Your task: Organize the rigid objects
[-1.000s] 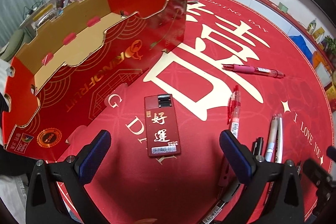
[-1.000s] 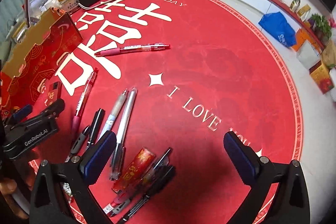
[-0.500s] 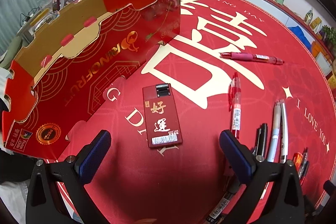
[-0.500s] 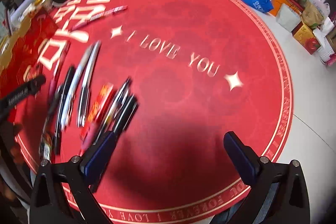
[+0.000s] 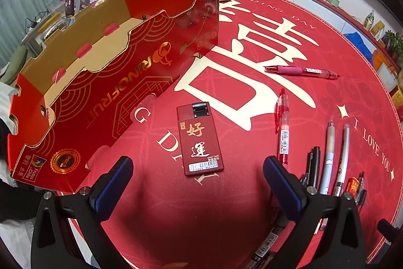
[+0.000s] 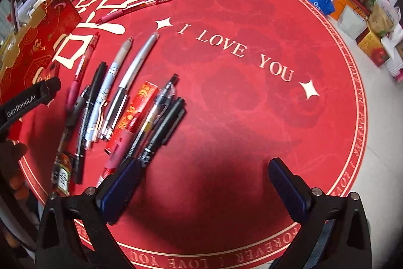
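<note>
Red card [image 5: 199, 140] shows only past the gaping left tool [image 5: 198, 185]; empty, wide-open right tool [image 6: 203, 189] faces pens [image 6: 126, 102]

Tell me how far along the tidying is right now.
Barely started, by the look of it. The part of the red cardboard tray that shows holds nothing. Nothing is in hand: the left hand-held gripper and right hand-held gripper are both open. Left on the mat: the red card case, the pink pen and the pen cluster.
</note>
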Demonstrator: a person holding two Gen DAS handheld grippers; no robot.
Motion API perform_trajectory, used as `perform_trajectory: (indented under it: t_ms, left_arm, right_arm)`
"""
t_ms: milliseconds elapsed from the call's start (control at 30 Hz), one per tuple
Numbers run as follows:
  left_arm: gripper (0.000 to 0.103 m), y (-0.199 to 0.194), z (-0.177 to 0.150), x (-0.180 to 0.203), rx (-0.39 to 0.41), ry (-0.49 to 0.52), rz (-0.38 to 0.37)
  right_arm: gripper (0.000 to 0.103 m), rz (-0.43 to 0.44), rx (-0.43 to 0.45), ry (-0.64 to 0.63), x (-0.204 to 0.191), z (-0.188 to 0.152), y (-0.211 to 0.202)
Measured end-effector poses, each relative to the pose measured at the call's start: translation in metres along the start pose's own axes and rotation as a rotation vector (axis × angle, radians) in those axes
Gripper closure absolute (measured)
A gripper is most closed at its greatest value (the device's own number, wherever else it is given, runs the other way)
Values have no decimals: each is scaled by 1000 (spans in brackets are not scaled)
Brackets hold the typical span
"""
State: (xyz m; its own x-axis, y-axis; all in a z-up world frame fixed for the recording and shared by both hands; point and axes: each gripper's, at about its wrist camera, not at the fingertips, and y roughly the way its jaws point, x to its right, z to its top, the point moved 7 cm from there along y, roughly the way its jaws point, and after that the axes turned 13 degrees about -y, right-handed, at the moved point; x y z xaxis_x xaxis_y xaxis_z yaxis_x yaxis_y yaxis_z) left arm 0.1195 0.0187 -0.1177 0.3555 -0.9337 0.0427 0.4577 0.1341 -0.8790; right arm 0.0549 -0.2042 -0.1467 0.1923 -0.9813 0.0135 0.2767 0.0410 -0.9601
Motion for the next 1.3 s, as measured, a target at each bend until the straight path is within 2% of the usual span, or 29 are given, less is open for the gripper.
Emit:
perform_trajectory:
  t_ms: [167,233,300,433,600,667,967,1133,1300]
  left_arm:
    - [0,3,-3,2,-15,-2,-1]
    - [0,3,-5,3,-18,-3,-4]
    - [0,5,-6,3,-19,-4,-3]
    - [0,5,-8,4,-22,-7,-6]
    - [0,4,-9,6,-29,-4,-11]
    - [0,4,-8,6,-28,-7,-15]
    - [0,12,-8,10,-54,-47,-21]
    - [0,23,-9,7,-79,-59,-7]
    - [0,24,-8,6,-76,-76,-30]
  right_arm:
    - [0,-44,12,-43,-4,-1,-2]
    - [0,-49,9,-58,3,-5,-2]
    - [0,-95,-18,-58,15,-11,2]
    - [0,-23,-45,41,21,-13,5]
    - [0,-39,7,-127,-12,0,6]
    - [0,7,-2,-123,-12,0,9]
    - [0,37,-10,-240,-16,-13,10]
    - [0,41,-5,-259,-22,-26,6]
    - [0,48,1,-279,-21,-34,4]
